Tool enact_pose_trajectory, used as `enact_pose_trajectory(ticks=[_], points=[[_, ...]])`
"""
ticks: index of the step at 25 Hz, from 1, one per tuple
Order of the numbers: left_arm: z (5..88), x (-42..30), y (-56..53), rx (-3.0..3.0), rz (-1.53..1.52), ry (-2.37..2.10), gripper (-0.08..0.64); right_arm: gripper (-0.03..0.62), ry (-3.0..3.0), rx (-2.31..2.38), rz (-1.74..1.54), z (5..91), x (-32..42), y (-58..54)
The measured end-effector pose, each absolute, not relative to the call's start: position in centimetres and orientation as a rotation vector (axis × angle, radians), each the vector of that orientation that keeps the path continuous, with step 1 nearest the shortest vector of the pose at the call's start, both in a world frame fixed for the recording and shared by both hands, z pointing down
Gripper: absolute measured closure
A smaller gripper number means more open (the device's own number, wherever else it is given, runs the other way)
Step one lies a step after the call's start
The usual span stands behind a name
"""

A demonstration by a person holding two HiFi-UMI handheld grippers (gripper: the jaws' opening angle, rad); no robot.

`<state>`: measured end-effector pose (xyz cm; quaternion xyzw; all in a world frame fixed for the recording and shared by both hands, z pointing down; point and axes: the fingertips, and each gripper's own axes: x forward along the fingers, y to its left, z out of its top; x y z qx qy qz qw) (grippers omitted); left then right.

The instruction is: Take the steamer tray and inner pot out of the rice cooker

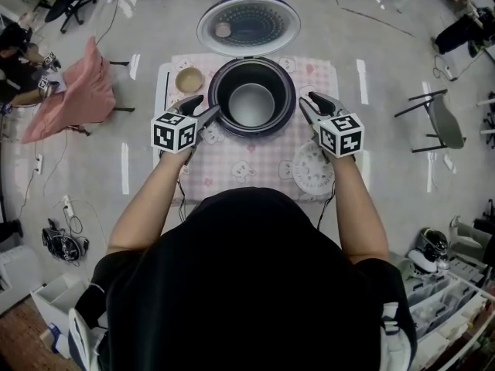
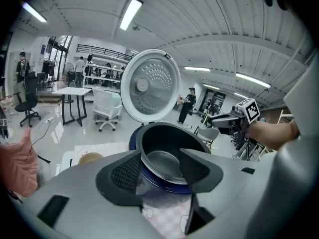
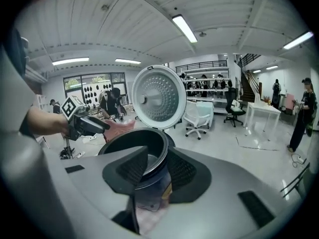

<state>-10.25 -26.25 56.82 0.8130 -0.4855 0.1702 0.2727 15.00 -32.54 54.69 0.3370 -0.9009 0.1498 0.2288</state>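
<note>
The rice cooker [image 1: 252, 97] stands open on the pink checked tablecloth [image 1: 247, 165], its lid [image 1: 248, 25] tipped up at the back. The dark inner pot [image 1: 251, 103] sits inside the cooker. A white perforated steamer tray [image 1: 312, 168] lies on the cloth near the right front. My left gripper [image 1: 206, 116] is at the cooker's left edge. In the left gripper view my left gripper [image 2: 159, 166] is open, with the pot's [image 2: 164, 158] rim between its jaws. My right gripper [image 1: 307, 107] is at the right edge. In the right gripper view my right gripper [image 3: 158, 166] straddles the pot's [image 3: 134, 143] rim with narrow gaps.
A small tan bowl [image 1: 189, 79] sits on the table left of the cooker. A chair draped in pink cloth [image 1: 73, 95] stands to the left, a grey chair [image 1: 441, 122] to the right. Cables and bins lie on the floor around me.
</note>
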Motion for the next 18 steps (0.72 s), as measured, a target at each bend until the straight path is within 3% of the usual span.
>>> enact_pose_trajectory(ticks=[18], points=[[61.0, -9.6, -30.1, 2.151, 0.652, -1.281, 0.324, 0.451, -2.38, 0.802, 0.726, 62.2, 11.4, -34.1]])
